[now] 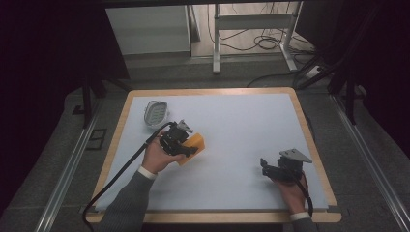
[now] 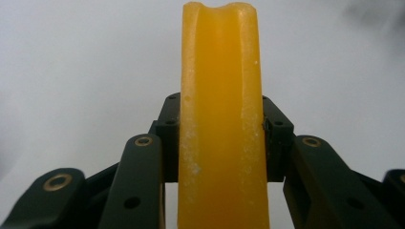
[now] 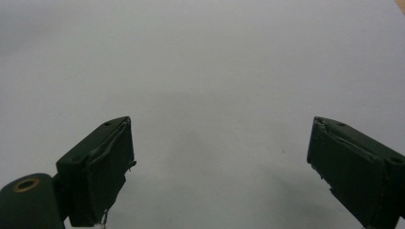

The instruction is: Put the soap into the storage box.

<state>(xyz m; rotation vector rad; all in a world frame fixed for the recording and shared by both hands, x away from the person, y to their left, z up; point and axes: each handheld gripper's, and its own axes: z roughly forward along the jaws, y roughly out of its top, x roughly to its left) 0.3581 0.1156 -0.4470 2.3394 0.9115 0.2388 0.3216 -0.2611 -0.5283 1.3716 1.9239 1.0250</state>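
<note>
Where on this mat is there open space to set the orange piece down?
Bare mat spans the middle and far right, between the left gripper and right gripper. It is crowded at the far left, near the clear dish and the orange piece.

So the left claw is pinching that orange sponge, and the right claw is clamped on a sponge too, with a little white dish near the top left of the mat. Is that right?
Not quite. The right claw holds nothing: the right gripper view shows its jaws wide apart over the bare mat. The rest stands: the left claw pinches the orange sponge, and the white dish sits near the mat's top left.
</note>
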